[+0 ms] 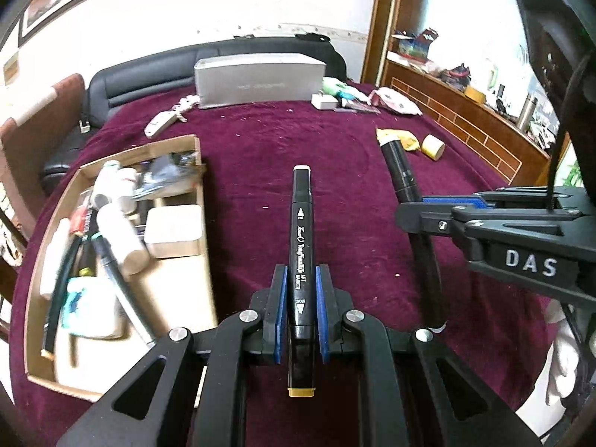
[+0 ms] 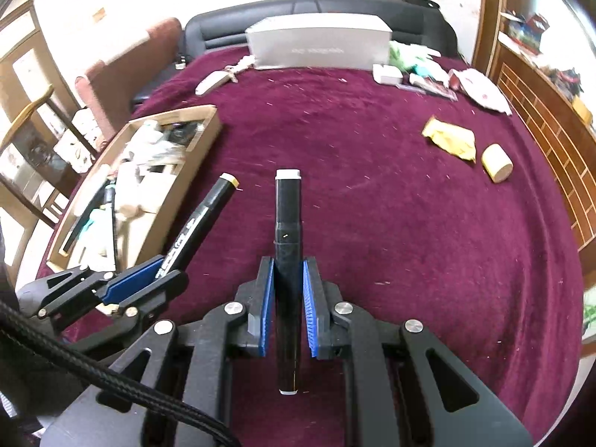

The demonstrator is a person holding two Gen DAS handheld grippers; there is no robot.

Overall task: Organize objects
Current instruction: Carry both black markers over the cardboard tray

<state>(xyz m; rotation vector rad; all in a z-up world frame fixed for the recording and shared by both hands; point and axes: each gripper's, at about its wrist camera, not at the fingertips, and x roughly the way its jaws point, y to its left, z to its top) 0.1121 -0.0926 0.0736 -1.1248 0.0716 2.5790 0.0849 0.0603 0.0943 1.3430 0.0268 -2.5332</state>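
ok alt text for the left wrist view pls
The left claw grips a black art marker pointing away over a maroon cloth. At left, a cardboard tray holds pens and bottles; at right, the right claw holds a second black marker.

Black marker (image 1: 301, 246) with white lettering, mustard end cap; blue-padded black gripper (image 1: 301, 279); plain maroon bedspread (image 1: 335, 141); silver-grey box (image 1: 259, 78) upper centre.
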